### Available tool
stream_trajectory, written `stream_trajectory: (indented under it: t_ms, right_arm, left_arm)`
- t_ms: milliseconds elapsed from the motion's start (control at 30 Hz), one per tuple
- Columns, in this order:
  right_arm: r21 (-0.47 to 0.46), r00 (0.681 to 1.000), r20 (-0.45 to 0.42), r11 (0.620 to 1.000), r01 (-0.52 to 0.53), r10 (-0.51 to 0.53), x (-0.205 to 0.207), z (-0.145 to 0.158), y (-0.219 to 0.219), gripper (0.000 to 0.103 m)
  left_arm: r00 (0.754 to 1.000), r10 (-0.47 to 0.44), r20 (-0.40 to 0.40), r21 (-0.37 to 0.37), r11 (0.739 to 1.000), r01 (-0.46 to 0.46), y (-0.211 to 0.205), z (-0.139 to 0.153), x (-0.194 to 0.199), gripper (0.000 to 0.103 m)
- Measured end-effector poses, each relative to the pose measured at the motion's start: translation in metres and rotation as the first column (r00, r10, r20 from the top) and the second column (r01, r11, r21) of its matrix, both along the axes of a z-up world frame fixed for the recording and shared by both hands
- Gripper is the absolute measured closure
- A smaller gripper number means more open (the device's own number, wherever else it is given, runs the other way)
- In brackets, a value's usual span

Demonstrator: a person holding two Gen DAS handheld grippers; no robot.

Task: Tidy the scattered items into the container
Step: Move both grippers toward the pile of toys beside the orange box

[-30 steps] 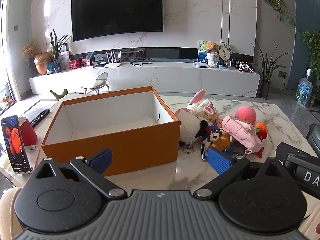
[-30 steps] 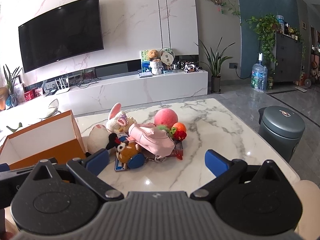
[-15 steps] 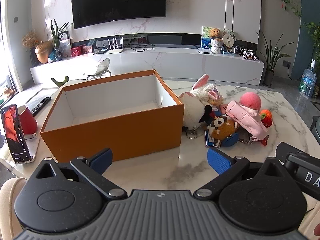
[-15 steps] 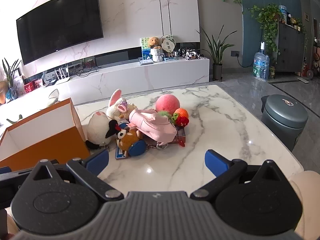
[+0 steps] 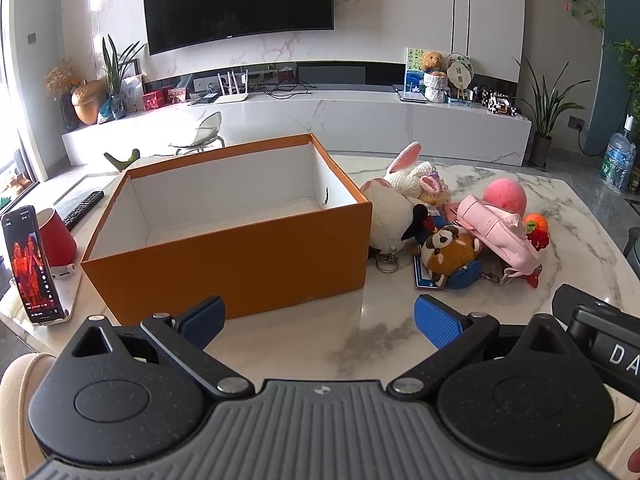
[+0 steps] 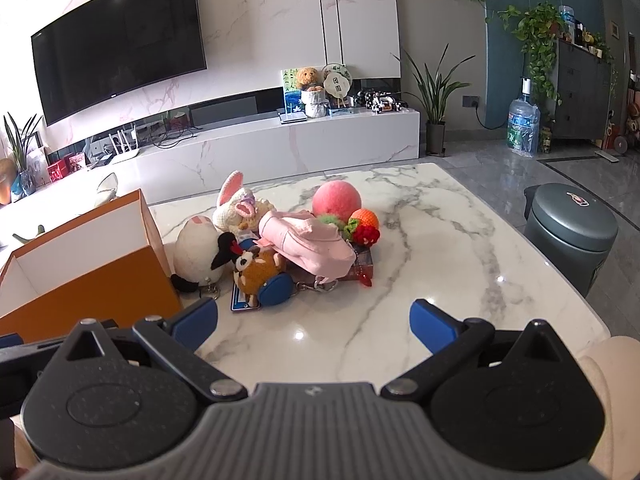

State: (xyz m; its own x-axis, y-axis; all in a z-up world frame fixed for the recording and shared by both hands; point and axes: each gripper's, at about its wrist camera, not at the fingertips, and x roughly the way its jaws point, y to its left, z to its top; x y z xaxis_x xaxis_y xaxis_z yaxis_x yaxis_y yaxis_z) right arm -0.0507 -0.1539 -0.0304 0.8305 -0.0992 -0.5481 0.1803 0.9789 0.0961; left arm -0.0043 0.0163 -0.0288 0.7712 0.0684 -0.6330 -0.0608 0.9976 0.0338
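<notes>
Left gripper (image 5: 320,318) spread wide, holding nothing, low above the table (image 5: 500,312) just in front of the box (image 5: 240,256). Right gripper (image 6: 314,320) likewise spread and empty, to the right of the box, facing the toy heap.

Box orange outside, white inside, lid off, nothing in it. All toys piled right of the box on the marble: white plush (image 5: 386,216) touching or nearly touching the box's right wall, bunny (image 5: 416,176) behind it, brown plush (image 5: 448,250) in front on a blue pouch (image 5: 464,274) and a card (image 5: 424,278). Pink bag (image 5: 496,232) lying across the heap further right of the box, pink ball (image 5: 504,196) behind the bag, orange ball (image 5: 536,222) and a red crochet bit (image 5: 540,238) at the far right edge of the pile.

Left of the box: phone (image 5: 32,266) upright on a stand, red cup (image 5: 58,236), remote (image 5: 82,204).
</notes>
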Motion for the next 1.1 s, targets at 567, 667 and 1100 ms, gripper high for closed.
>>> stream_trajectory:
  t_ms: [567,667,1100]
  right_arm:
    - [0.001,1.000,-0.010,1.000,-0.004,0.004,0.004,-0.003,0.002,0.000]
    - [0.001,1.000,-0.012,1.000,-0.006,0.006,0.005,-0.003,0.003,0.000]
    - [-0.004,0.999,-0.026,1.000,-0.025,0.025,0.014,-0.009,0.009,0.000]
  left_arm:
    - [1.000,0.003,-0.006,0.008,1.000,-0.003,0.002,-0.002,0.002,0.000]
    - [1.000,0.005,-0.008,0.009,1.000,-0.005,0.003,-0.002,0.003,0.000]
    - [1.000,0.021,-0.018,0.013,1.000,-0.021,0.007,-0.008,0.010,0.000]
